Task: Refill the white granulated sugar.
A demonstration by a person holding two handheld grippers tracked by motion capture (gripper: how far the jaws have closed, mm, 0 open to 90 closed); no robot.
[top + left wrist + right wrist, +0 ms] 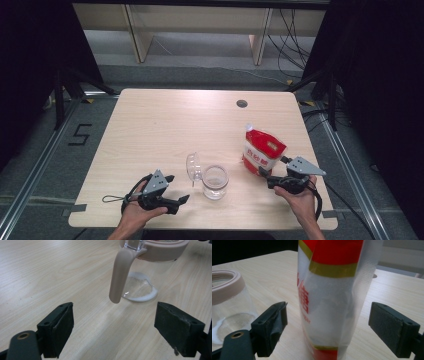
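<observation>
A clear glass jar (215, 182) with a beige rim stands near the table's front middle, its hinged lid (193, 166) swung open to the left. A thin layer of white powder covers its bottom (139, 290), and a beige clasp (122, 272) hangs down from the rim. My left gripper (177, 189) lies open just left of the jar, nothing between its jaws (115, 315). A red and white pouch (263, 150) of white grains stands upright to the right of the jar. My right gripper (274, 168) is open, with the pouch (329, 290) between its jaws, untouched.
The light wooden table (165, 120) has a round cable hole (242, 103) at the back right. Metal rails and black stands flank it on the floor. A cord loop (114, 199) trails from the left gripper near the front edge.
</observation>
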